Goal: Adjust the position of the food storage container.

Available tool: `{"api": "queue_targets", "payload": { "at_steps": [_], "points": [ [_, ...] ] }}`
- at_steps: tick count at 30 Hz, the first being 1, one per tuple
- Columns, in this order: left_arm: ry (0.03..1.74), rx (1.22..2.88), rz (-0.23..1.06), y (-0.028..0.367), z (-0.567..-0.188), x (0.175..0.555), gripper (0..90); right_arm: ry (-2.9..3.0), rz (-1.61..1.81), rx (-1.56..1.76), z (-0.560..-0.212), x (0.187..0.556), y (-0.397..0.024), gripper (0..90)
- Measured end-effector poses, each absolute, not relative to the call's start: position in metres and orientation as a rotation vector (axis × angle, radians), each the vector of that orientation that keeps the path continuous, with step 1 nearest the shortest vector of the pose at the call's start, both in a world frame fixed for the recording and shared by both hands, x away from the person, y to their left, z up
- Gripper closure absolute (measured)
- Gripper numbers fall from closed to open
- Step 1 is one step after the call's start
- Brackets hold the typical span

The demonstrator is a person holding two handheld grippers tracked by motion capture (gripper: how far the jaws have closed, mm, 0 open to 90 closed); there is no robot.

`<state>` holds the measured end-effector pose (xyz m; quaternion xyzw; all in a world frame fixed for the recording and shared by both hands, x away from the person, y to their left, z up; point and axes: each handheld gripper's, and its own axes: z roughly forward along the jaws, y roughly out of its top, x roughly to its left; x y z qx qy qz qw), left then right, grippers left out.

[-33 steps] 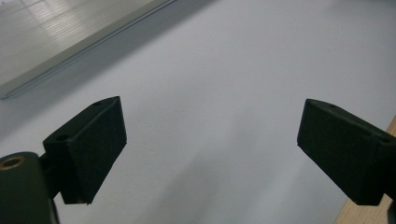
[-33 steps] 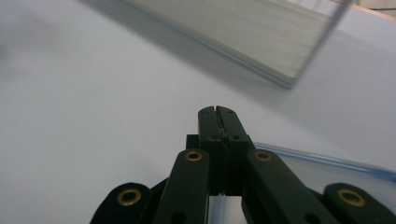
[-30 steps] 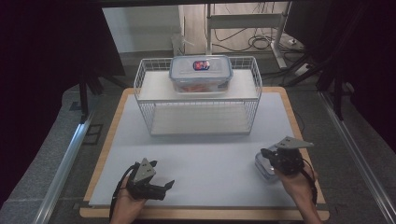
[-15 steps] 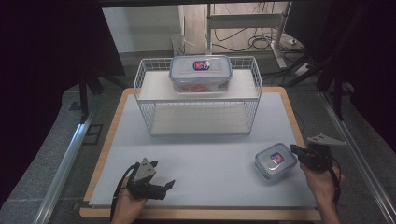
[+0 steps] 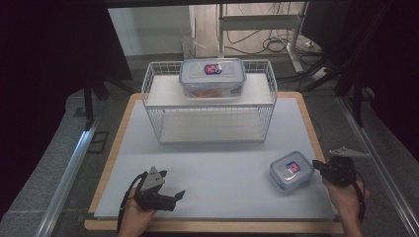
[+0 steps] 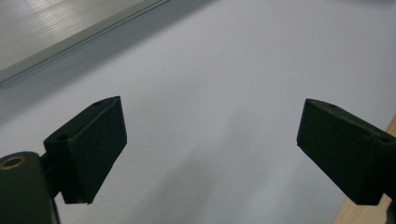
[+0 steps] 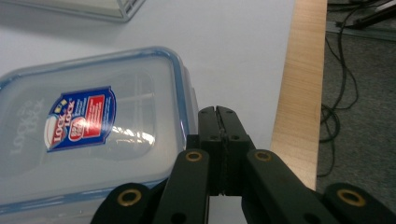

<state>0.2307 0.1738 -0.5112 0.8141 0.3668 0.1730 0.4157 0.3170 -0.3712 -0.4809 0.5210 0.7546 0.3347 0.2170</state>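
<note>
A small clear container with a blue-rimmed lid (image 5: 291, 170) (image 7: 88, 130) lies on the white table mat at the front right. My right gripper (image 5: 318, 168) (image 7: 218, 112) is just to its right, jaws pressed together with nothing between them. A larger container with a blue-rimmed lid (image 5: 212, 79) stands on the top shelf of the white wire rack (image 5: 210, 111). My left gripper (image 5: 179, 195) (image 6: 210, 149) rests low over the mat at the front left, its jaws wide apart over bare mat.
The wooden table edge (image 7: 301, 93) runs close to the right of my right gripper, with cables (image 7: 336, 116) on the floor beyond it. A metal rail (image 5: 69, 168) lies left of the table.
My right gripper has drawn back to the right, off the small container, which now lies uncovered on the mat. The left gripper has stayed put.
</note>
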Motion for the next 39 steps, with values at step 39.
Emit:
{"api": "queue_targets", "payload": {
  "at_steps": [39],
  "points": [
    [0.917, 2.078, 0.425, 0.169, -0.514, 0.232, 8.0, 2.391, 1.01, 1.239, -0.486, 0.31, -0.302, 90.0]
  ]
}}
